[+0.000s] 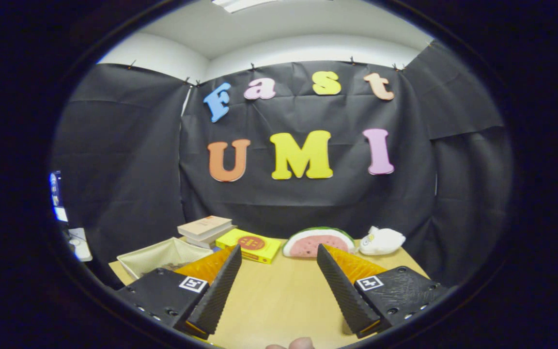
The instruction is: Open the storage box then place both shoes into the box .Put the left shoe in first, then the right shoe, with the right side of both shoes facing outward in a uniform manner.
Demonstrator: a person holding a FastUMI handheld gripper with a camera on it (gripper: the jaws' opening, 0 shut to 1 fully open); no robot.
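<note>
My gripper (279,254) is held above a light wooden table (284,295), its two black ribbed fingers (221,286) spread wide apart with nothing between them. A fingertip of the person's hand (301,343) peeks in under the fingers. No shoe and no lidded storage box can be made out ahead of the fingers.
At the table's far edge, beyond the fingers, lie a stack of books (206,229), a yellow box (249,245), a watermelon-slice plush (318,241) and a white plush (381,241). A beige fabric basket (162,254) stands beyond the left finger. The black cloth wall (308,198) closes off the back.
</note>
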